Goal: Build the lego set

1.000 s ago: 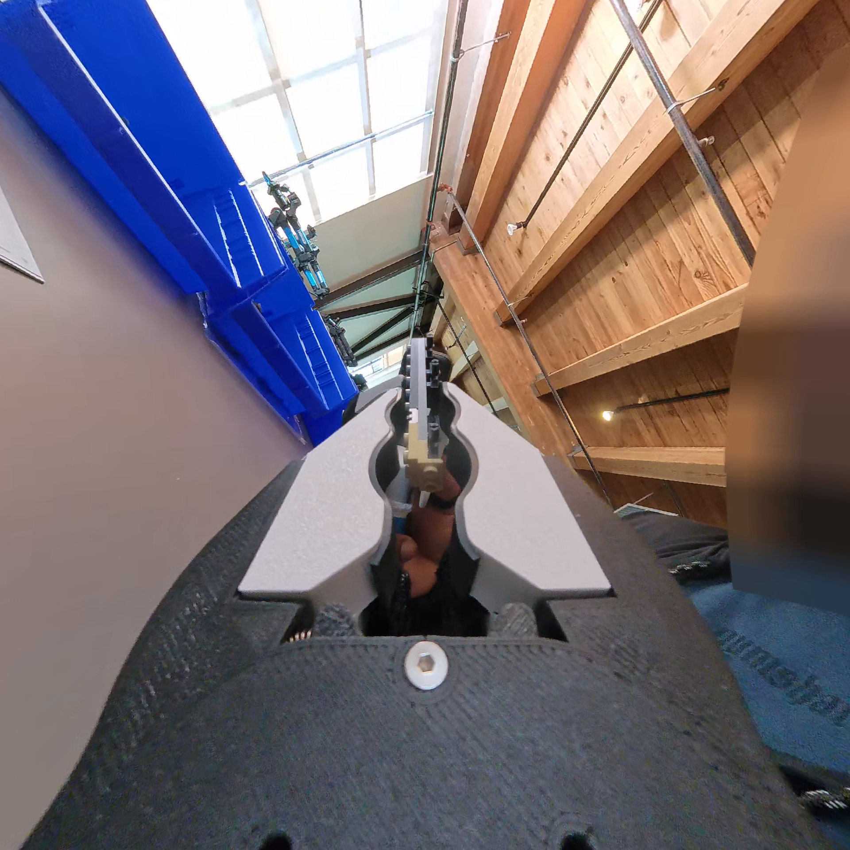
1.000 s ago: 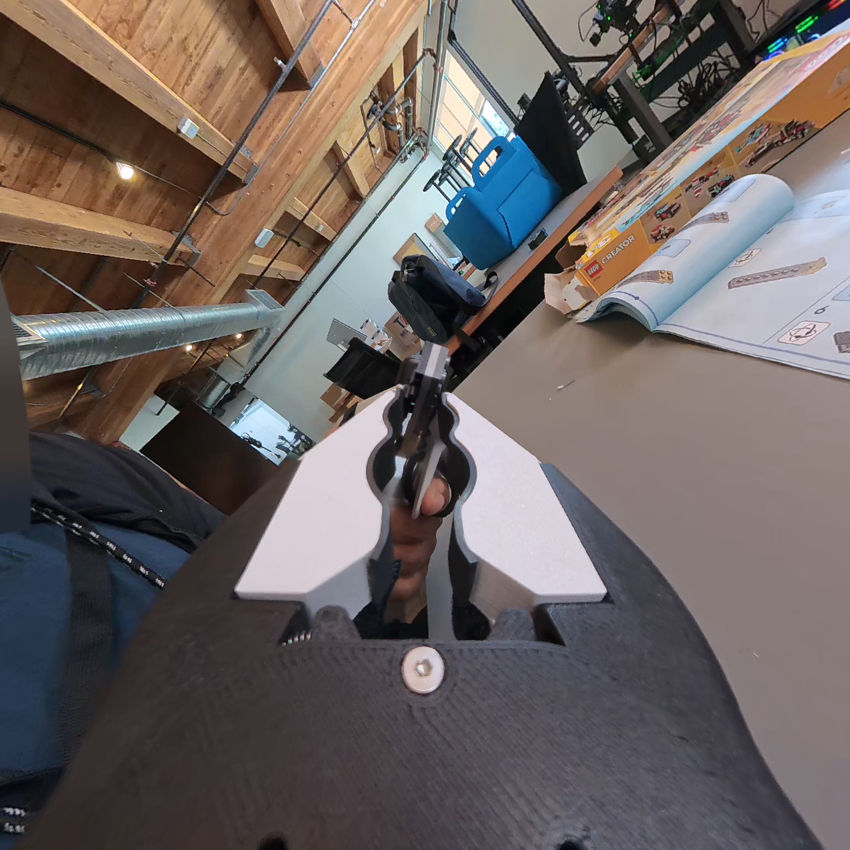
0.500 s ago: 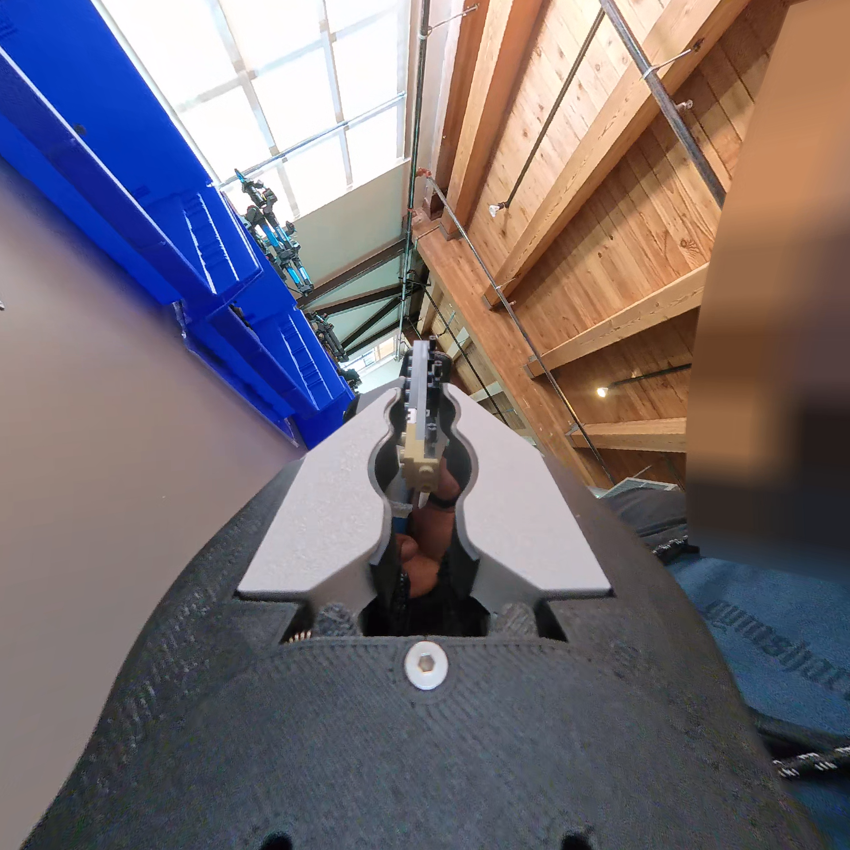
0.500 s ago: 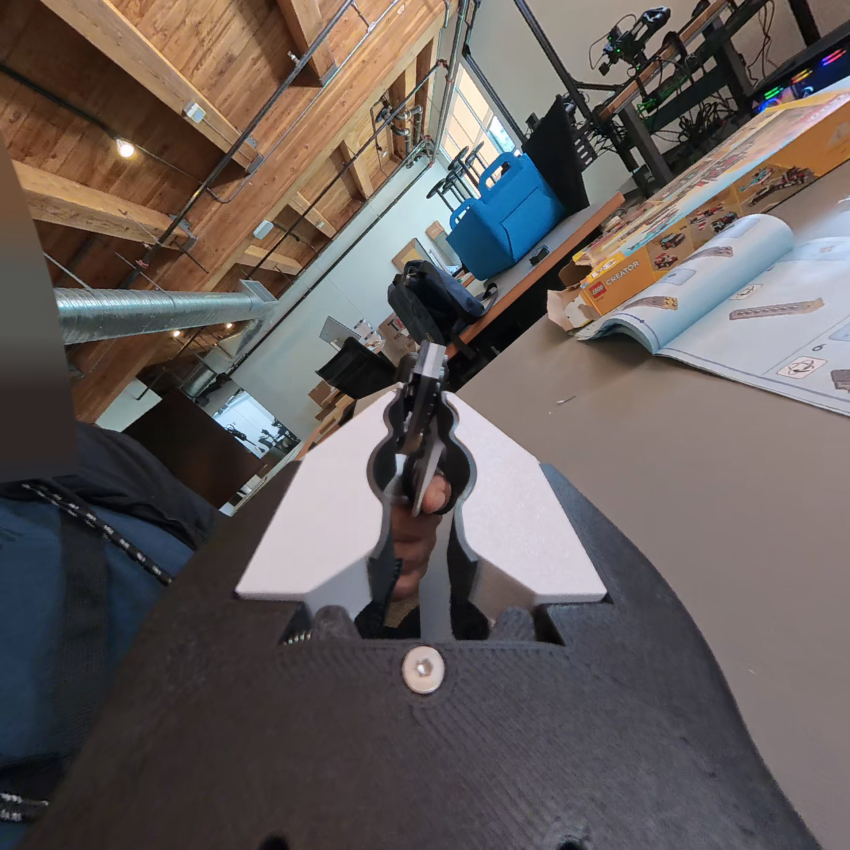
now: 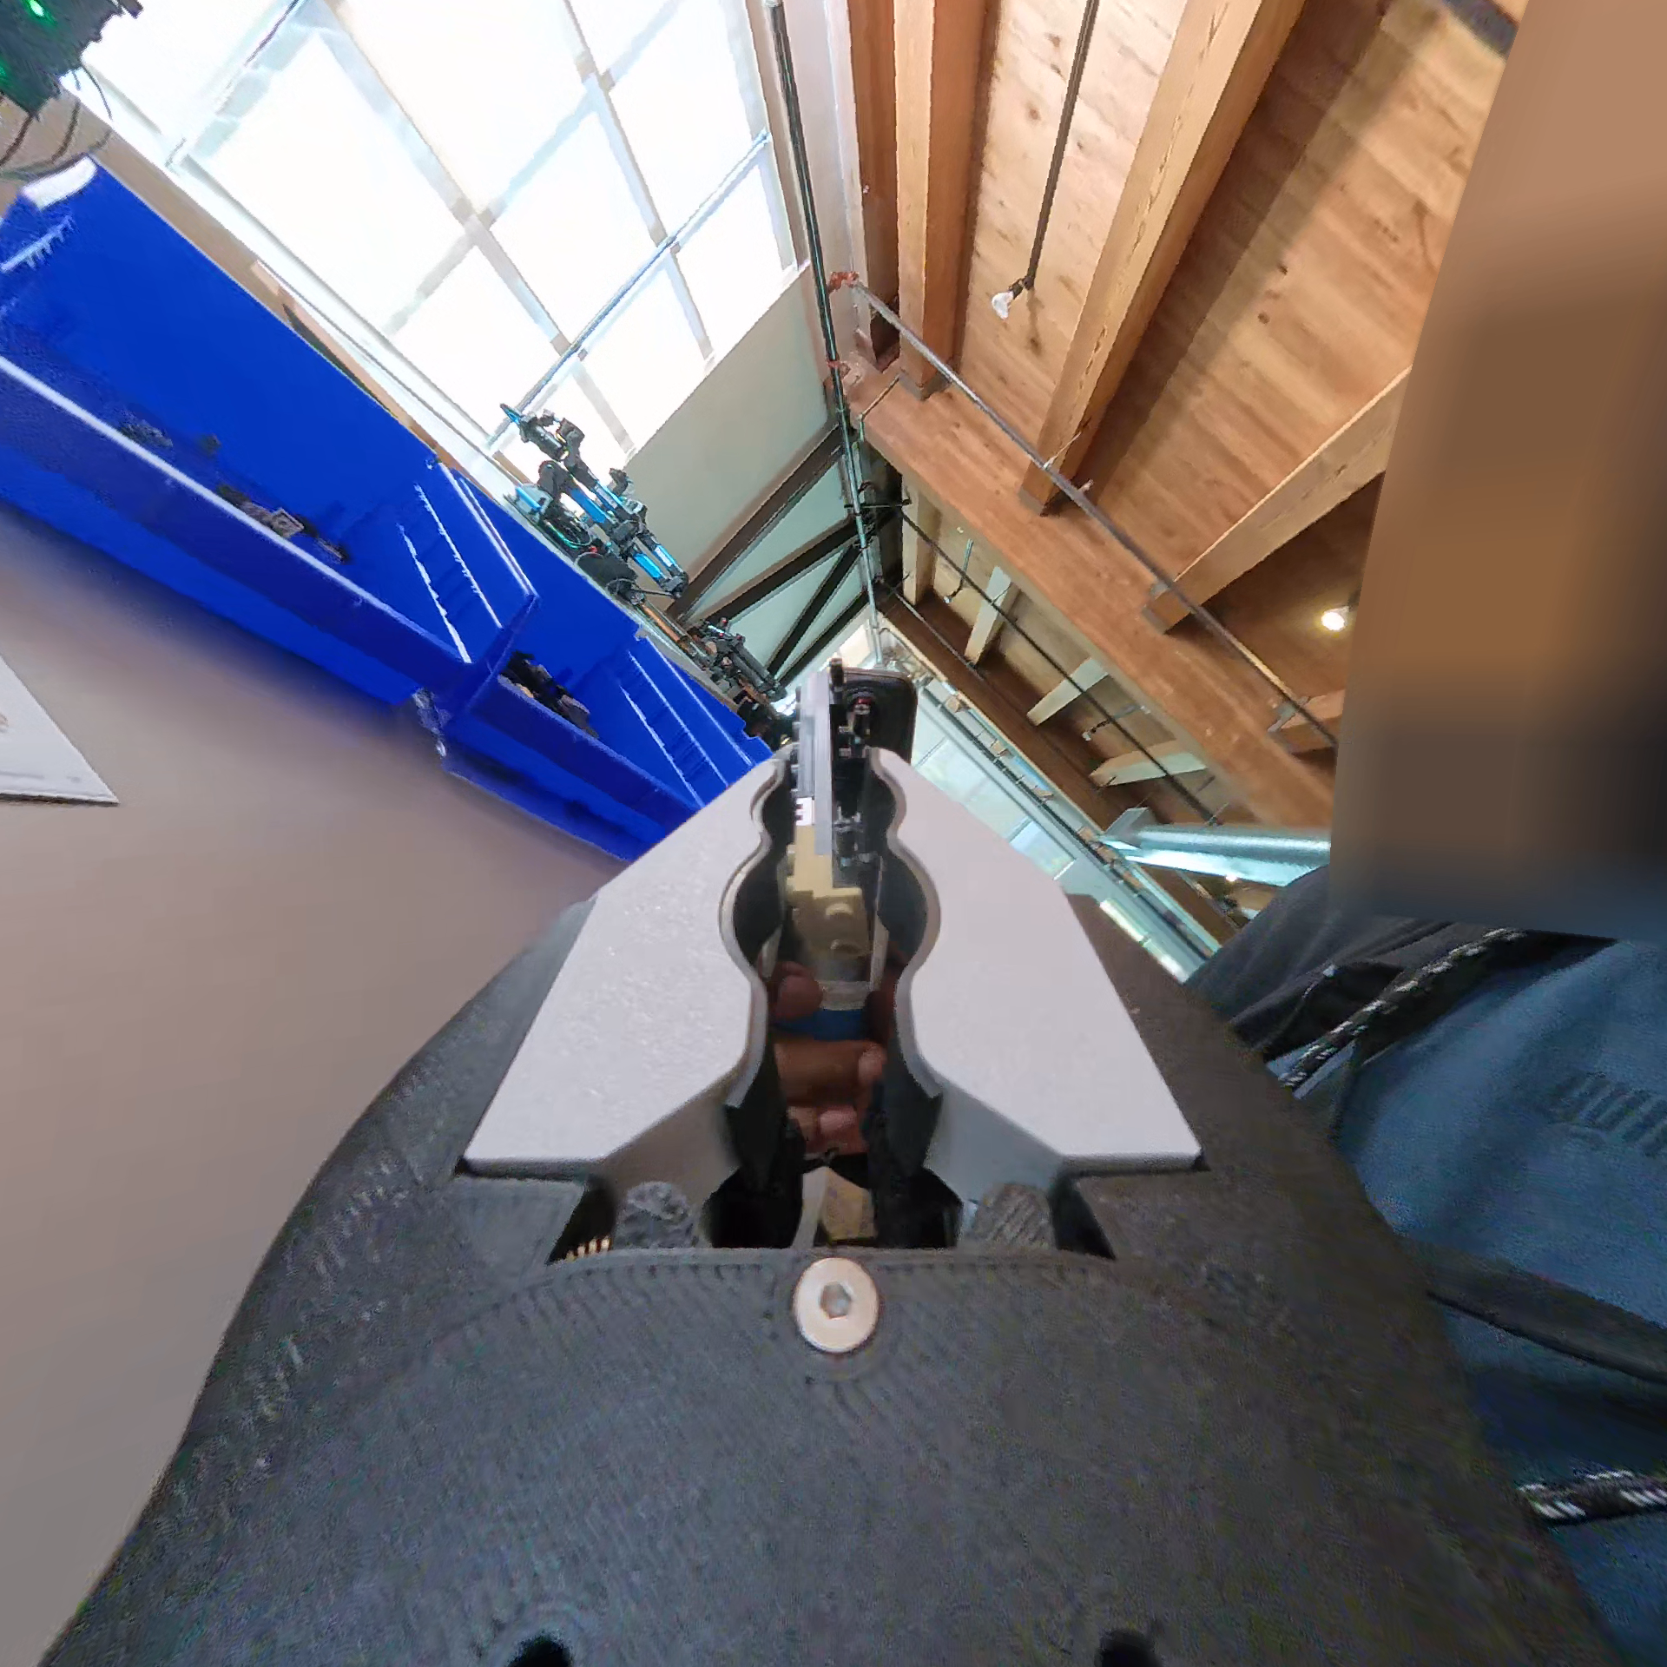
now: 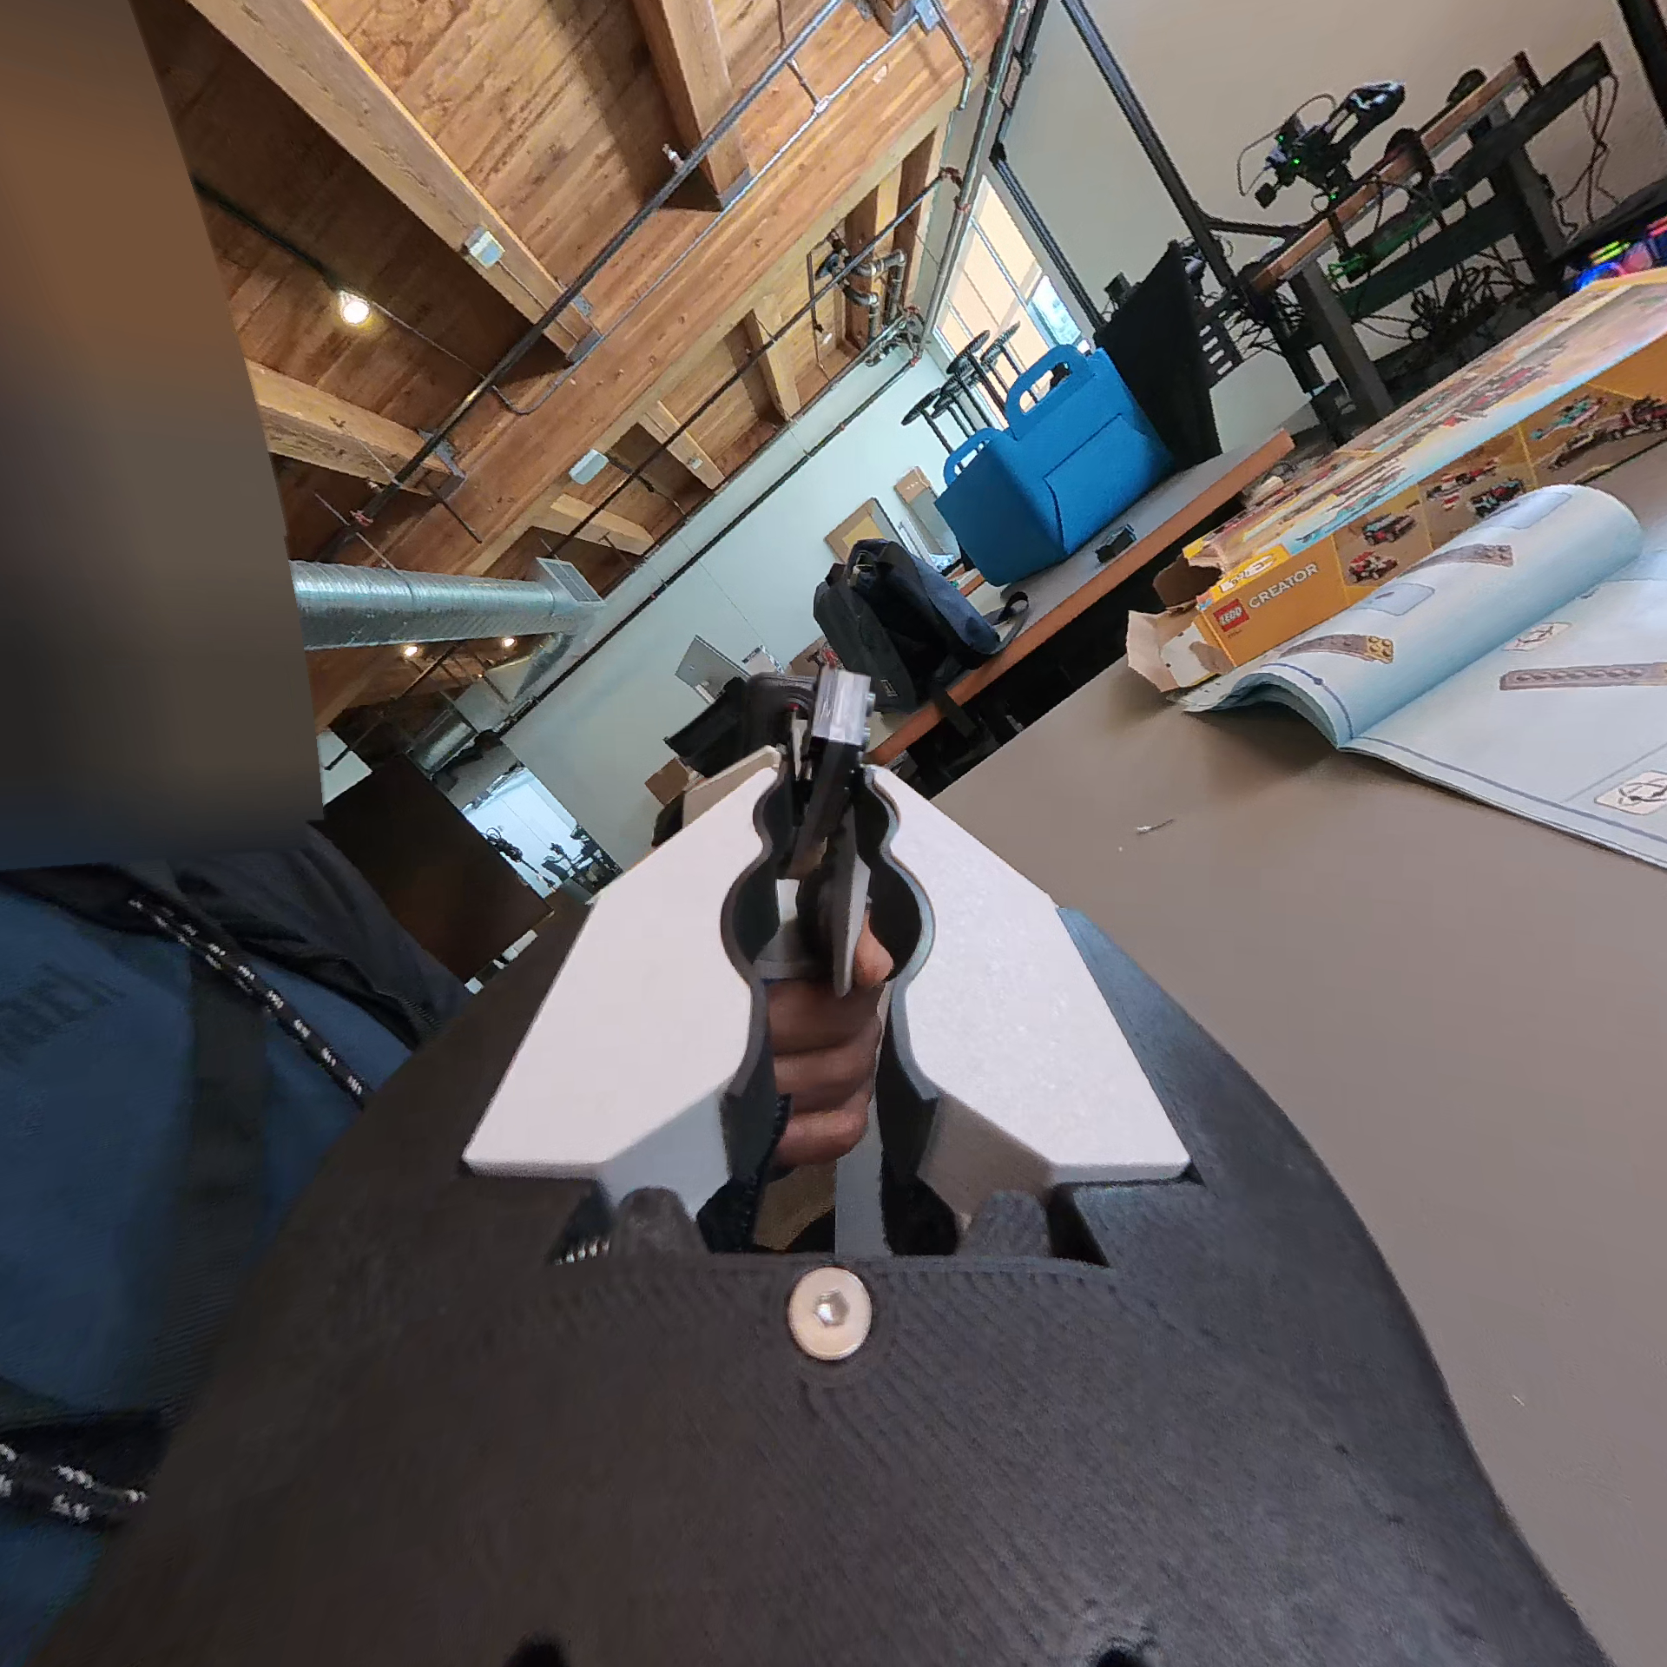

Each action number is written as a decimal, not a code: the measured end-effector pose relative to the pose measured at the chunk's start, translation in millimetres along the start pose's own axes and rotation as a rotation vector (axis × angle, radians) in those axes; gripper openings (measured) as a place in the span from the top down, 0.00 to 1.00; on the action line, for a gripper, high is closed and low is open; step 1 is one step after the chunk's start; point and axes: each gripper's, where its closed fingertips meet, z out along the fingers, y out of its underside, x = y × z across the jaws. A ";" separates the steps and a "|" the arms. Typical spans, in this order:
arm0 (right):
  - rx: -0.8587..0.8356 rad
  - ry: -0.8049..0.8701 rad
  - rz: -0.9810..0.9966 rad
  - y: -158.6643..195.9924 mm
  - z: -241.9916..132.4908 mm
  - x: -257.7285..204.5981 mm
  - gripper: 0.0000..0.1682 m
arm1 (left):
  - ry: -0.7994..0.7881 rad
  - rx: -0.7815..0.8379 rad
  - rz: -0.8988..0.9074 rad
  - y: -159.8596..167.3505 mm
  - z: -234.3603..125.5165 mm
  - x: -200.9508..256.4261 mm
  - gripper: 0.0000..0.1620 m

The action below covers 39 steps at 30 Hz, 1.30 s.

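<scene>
My left gripper (image 5: 834,778) is shut on a thin grey lego assembly (image 5: 815,767) with a tan piece (image 5: 819,902) at its near end, held edge-on in the air above the table. My right gripper (image 6: 825,787) faces it and is shut on the same grey assembly (image 6: 841,722), which sticks out past its tips. A hand (image 5: 825,1073) shows through the gap behind the left fingers, and a hand (image 6: 823,1064) shows the same way in the right wrist view. Most of the assembly is hidden between the fingers.
Blue bins (image 5: 271,505) with small parts stand at the table's left, a sheet of paper (image 5: 36,749) near them. An open instruction booklet (image 6: 1488,667) and a yellow lego box (image 6: 1407,505) lie on the brown table (image 6: 1263,1037). A person in a blue jacket (image 5: 1488,1128) is close. My two grippers' fingertips are within a few centimetres of each other.
Both grippers have tilted and turned together with the assembly still clamped between them. More of the table, bins and booklet has come into view.
</scene>
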 end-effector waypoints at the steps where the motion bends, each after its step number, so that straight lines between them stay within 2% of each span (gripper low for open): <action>1: 0.001 -0.005 -0.005 0.1 0.0 -0.8 0.93 | -0.004 -0.007 0.022 0.1 0.1 0.8 0.91; 4: 0.006 -0.021 -0.017 -0.4 0.0 -3.7 0.93 | -0.009 -0.026 0.075 0.0 0.2 3.6 0.91; 10: 0.016 -0.045 -0.006 -1.4 0.9 -8.3 0.93 | 0.027 -0.013 0.057 -1.7 -0.5 8.3 0.92; 23: 0.037 -0.077 0.016 -3.0 2.5 -14.3 0.92 | 0.019 -0.036 0.142 -1.5 -2.4 11.2 0.92; 39: 0.034 -0.070 -0.018 -3.5 1.7 -17.9 0.92 | 0.057 -0.039 0.109 -1.7 -1.2 17.2 0.93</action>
